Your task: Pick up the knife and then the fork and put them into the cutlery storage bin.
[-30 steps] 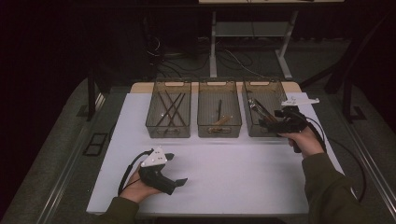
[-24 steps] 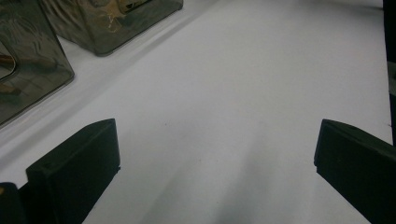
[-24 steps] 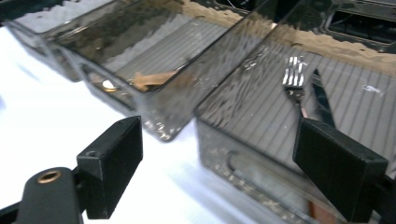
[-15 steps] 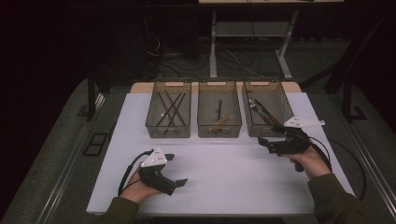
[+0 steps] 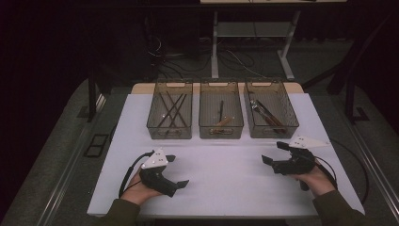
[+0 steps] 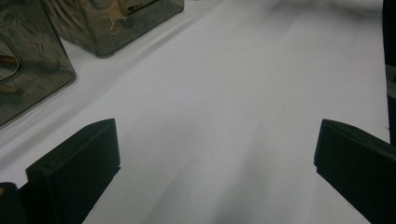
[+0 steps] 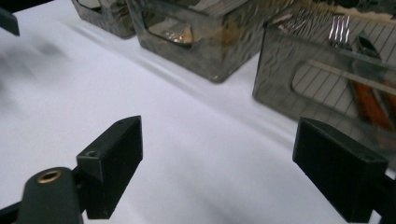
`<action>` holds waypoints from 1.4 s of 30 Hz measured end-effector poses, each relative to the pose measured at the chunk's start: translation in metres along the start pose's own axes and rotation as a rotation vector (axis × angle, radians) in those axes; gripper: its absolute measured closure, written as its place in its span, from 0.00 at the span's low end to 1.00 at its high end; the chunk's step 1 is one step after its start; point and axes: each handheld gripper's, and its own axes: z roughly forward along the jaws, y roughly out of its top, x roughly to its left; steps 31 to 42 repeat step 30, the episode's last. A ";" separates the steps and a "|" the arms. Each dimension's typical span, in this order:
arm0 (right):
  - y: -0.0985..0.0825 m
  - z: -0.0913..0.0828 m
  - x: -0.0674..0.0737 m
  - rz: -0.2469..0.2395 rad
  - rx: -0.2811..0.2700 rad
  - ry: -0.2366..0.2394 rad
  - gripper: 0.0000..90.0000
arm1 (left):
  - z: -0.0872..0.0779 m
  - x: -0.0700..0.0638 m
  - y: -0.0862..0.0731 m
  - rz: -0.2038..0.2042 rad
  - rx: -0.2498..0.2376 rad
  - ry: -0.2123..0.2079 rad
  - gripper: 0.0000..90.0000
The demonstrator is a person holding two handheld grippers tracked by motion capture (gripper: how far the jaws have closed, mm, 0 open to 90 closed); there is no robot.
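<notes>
Resting low over the white table (image 5: 226, 188), both grippers sit with jaws spread and nothing between them. The left gripper (image 5: 179, 170) lies at about 7 o'clock on the surface, its fingertips pointing toward 3 o'clock; in the left gripper view bare tabletop lies between its two black jaws. The right gripper (image 5: 275, 153) sits at about 4 o'clock, pointing toward 9 o'clock, just in front of the right-hand bin (image 5: 271, 109).

Three smoked-plastic bins stand side by side along the 12 o'clock edge. The left-hand bin (image 5: 170, 108) holds crossed dark sticks, probably chopsticks. The middle bin (image 5: 221, 109) holds a dark utensil and a wooden-handled piece. The right-hand bin holds the cutlery (image 5: 263, 113) nearest the working hand: a fork and dark-handled pieces, with an orange-brown handle showing through its wall in the right gripper view (image 7: 373, 105).

Likely hazards from here, as judged:
- A reach back toward 12 o'clock could catch the near wall of the right-hand bin and shove or tip the light container.
- The cutlery lies overlapped, so a pinch could lift two pieces, or drag a neighbour out.
- Thin, smooth handles may twist or slip in wide flat pads.
- The trailing cable (image 5: 348, 155) at 3 o'clock could snag the table edge.
</notes>
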 end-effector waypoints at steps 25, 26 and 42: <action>-0.032 -0.001 0.023 -0.043 0.076 0.058 0.17 | -0.001 0.000 0.000 0.003 0.003 0.008 0.00; -0.032 -0.001 0.023 -0.043 0.078 0.058 0.17 | -0.001 0.000 0.000 0.003 0.003 0.007 0.00; -0.032 -0.001 0.023 -0.043 0.072 0.061 0.17 | -0.001 0.000 0.000 0.004 0.005 0.008 0.00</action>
